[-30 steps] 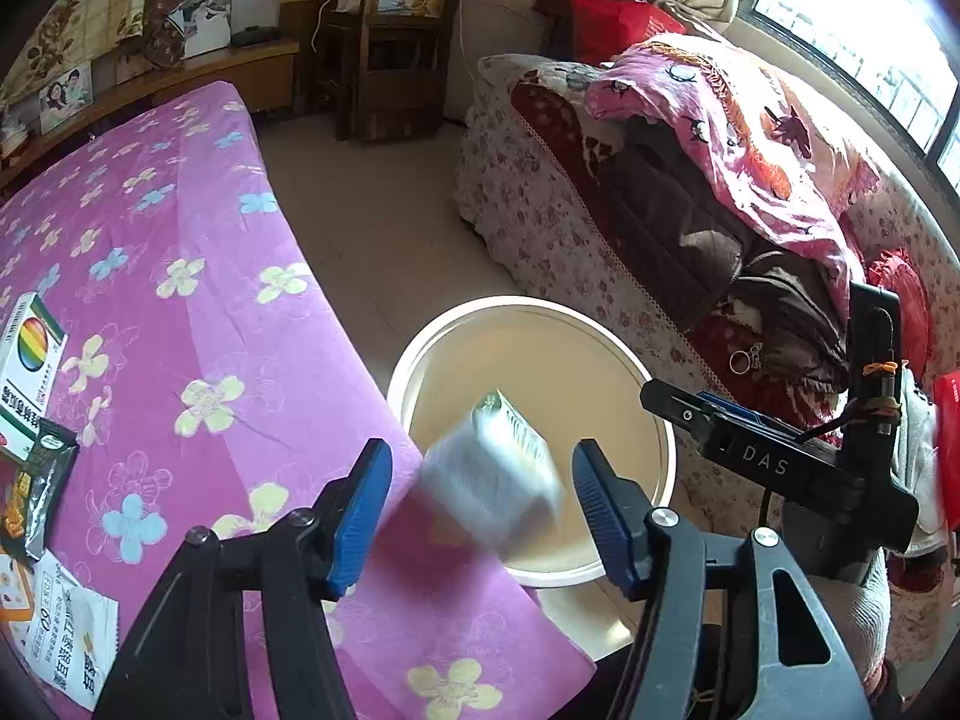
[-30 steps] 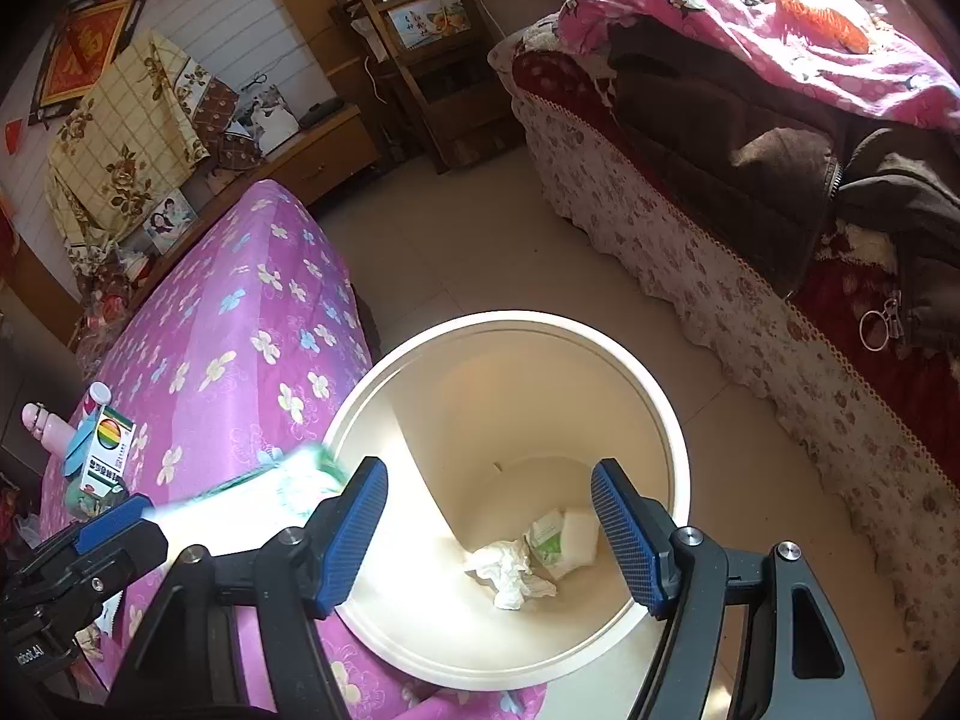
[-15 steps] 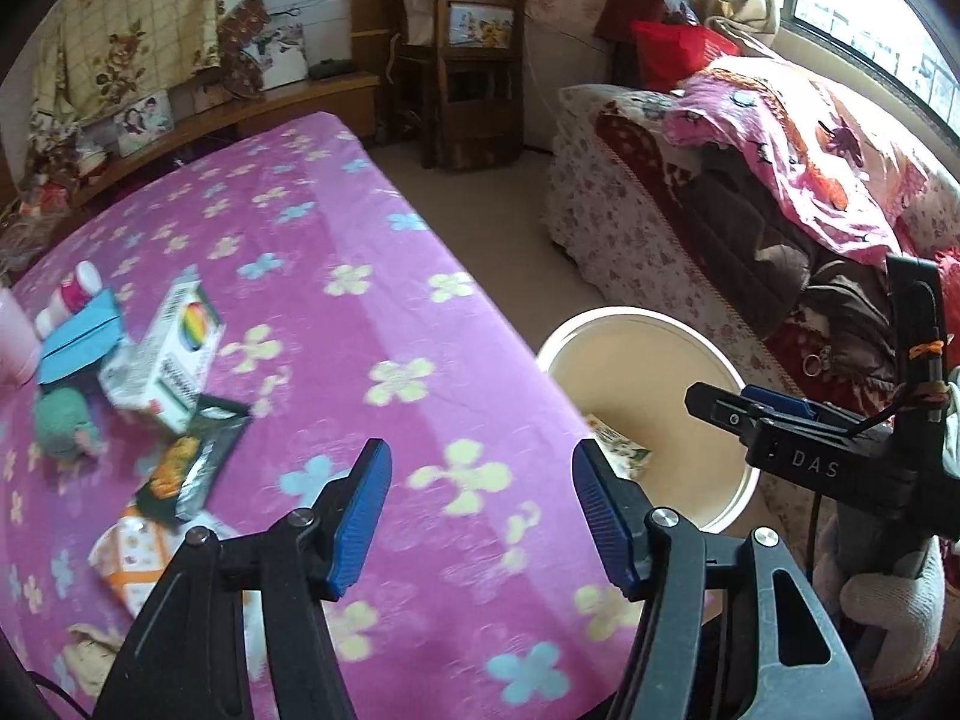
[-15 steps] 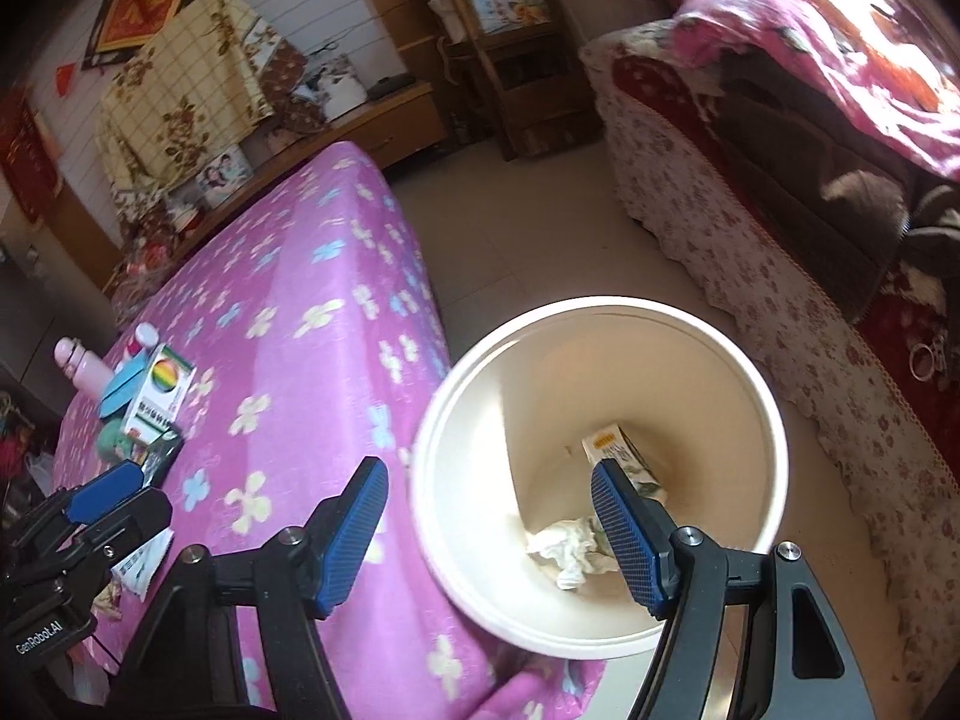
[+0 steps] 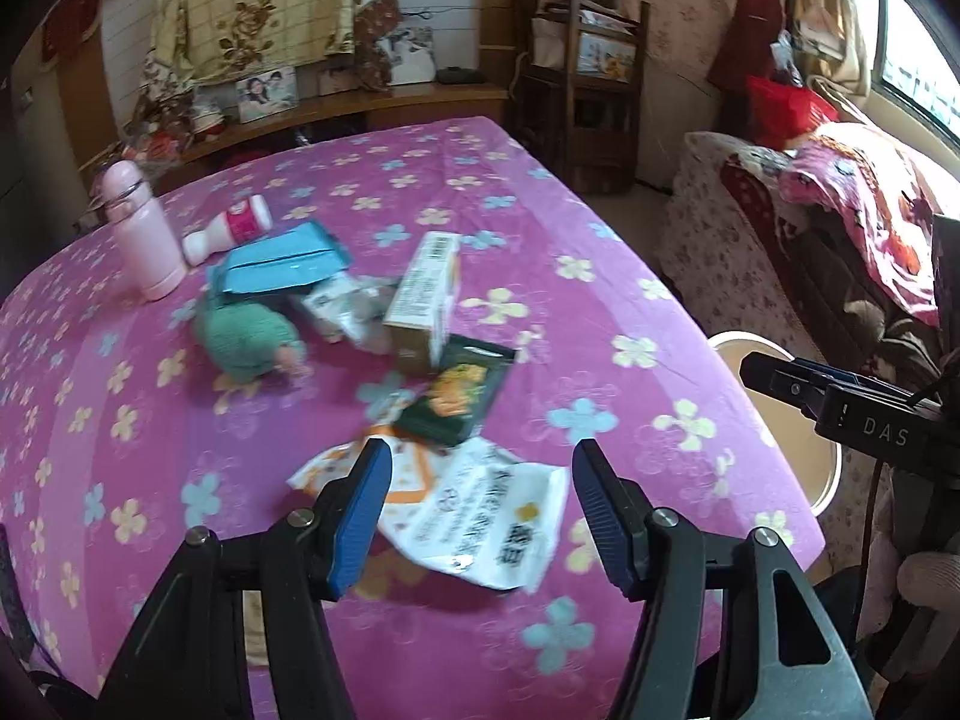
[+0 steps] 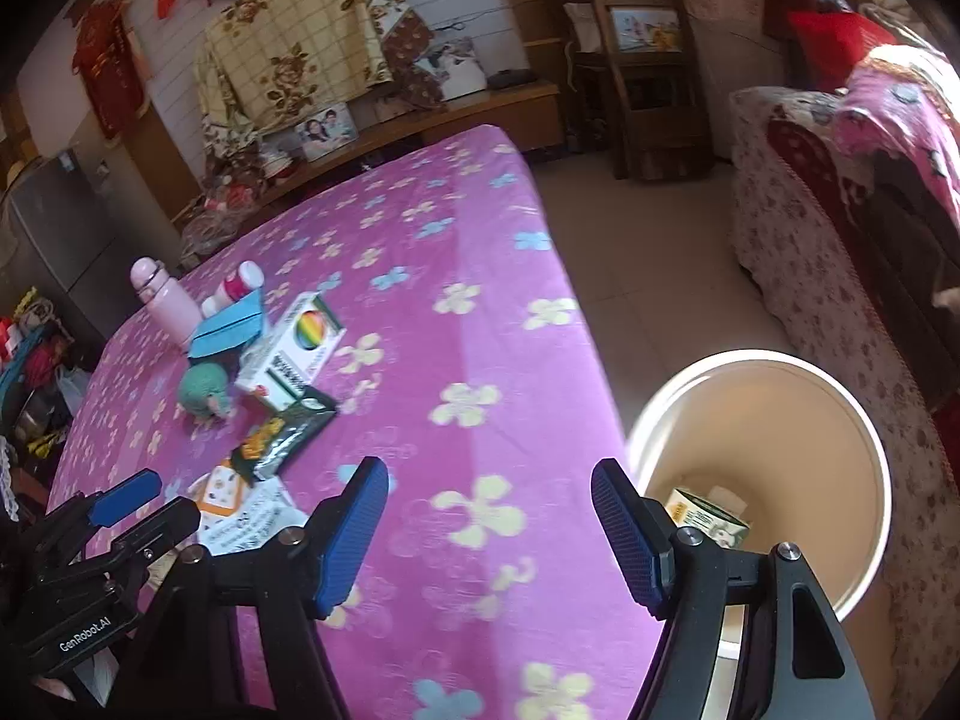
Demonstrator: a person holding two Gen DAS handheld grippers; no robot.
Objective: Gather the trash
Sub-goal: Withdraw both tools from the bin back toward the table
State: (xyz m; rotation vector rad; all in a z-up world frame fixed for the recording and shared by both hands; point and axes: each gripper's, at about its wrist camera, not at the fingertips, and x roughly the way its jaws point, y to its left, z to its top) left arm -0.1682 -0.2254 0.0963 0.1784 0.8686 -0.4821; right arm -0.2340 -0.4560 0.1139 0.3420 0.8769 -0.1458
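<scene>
Left wrist view: left gripper [image 5: 480,510] has its jaws apart with nothing between them, poised above a white printed wrapper [image 5: 480,516] lying flat on the purple flowered tablecloth [image 5: 600,276]. Just beyond it lie a dark snack packet [image 5: 459,399], partly over the wrapper's far edge, and a tan carton [image 5: 423,303]. A pink bottle [image 5: 144,234], a teal pouch [image 5: 282,261] and a green knitted toy [image 5: 249,333] sit further back.

Right wrist view: right gripper [image 6: 489,531] is likewise apart and empty, over bare cloth between the litter and the cream bin [image 6: 870,450], which stands on the floor just beside the table edge. A small printed box [image 6: 708,519] already lies inside it.

Risks, as judged:
- Wrapper lies flat; the jaws may pinch the tablecloth with it and drag the neighbouring items
- Dark packet overlaps the wrapper, so a lift may carry it along and drop it short of the bin
- Bottle, pouch and toy look like keepers and stand close to the trash; a careless grab could bin them
- Left view is blurred, so the aim is uncertain
</scene>
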